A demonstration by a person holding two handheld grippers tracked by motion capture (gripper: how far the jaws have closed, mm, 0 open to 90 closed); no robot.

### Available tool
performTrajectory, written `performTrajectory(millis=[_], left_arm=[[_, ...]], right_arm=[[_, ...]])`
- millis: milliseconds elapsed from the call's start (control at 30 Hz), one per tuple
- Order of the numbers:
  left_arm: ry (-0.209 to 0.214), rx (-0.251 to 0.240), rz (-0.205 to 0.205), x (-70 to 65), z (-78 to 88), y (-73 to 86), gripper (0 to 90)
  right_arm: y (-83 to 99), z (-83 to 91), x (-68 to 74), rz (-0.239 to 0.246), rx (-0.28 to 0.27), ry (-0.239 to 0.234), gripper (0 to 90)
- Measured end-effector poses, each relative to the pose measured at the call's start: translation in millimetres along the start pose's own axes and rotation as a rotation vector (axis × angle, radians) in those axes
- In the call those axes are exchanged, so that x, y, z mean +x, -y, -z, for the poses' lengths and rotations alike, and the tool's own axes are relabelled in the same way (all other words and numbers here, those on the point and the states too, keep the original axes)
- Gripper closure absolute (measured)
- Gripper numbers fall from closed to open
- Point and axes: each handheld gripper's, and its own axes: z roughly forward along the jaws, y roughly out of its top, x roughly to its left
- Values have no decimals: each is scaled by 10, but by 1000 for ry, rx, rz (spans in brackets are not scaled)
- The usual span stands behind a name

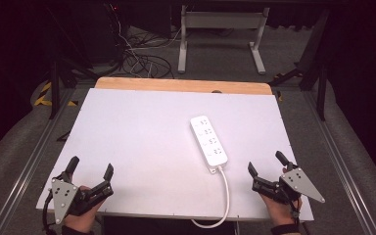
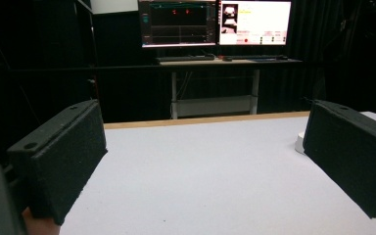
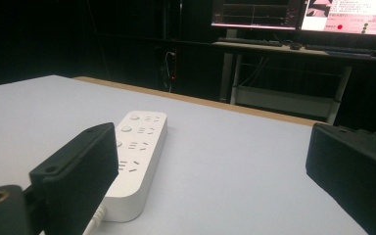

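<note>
A white power strip [image 1: 208, 140] lies on the white table [image 1: 137, 142], right of the middle, its white cable [image 1: 223, 196] running off the near edge. My left gripper [image 1: 90, 169] rests at the near left corner, open, nothing between its jaws. My right gripper [image 1: 267, 164] rests at the near right, open and empty, just right of the strip's cable end. In the right gripper view the power strip [image 3: 136, 156] lies beside and behind the left jaw, and the right gripper [image 3: 210, 181] is wide apart. In the left gripper view the left gripper [image 2: 200, 166] frames bare table, and an end of the strip [image 2: 299, 143] peeks past the right jaw.
A wooden strip [image 1: 181, 85] edges the table's far side. Beyond it stand a desk frame [image 1: 223, 34] and loose cables [image 1: 142, 58] on the floor. Monitors [image 2: 215, 22] glow on a far desk. Metal rails [image 1: 29, 161] run along both sides of the table.
</note>
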Motion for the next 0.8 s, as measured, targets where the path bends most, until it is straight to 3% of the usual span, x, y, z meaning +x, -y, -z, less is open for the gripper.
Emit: performTrajectory(millis=[533,633,667,700,767,800], left_arm=[[9,-5,3,-1,9,-6,30],[10,-5,0,-7,8,-9,30],[7,-6,0,-8,10,-11,30],[7,-6,1,-4,13,-13,30],[9,-10,1,6,15,-15,30],[12,-10,2,8,17,-16,30]], right_arm=[[23,-15,-46,-24,18,14,72],[22,-10,-89,-57,19,41,125],[19,-6,-110,-64,24,57,167],[11,7,-128,-76,33,59,328],[-13,61,-153,-80,22,59,863],[-29,85,-169,-101,18,71,900]])
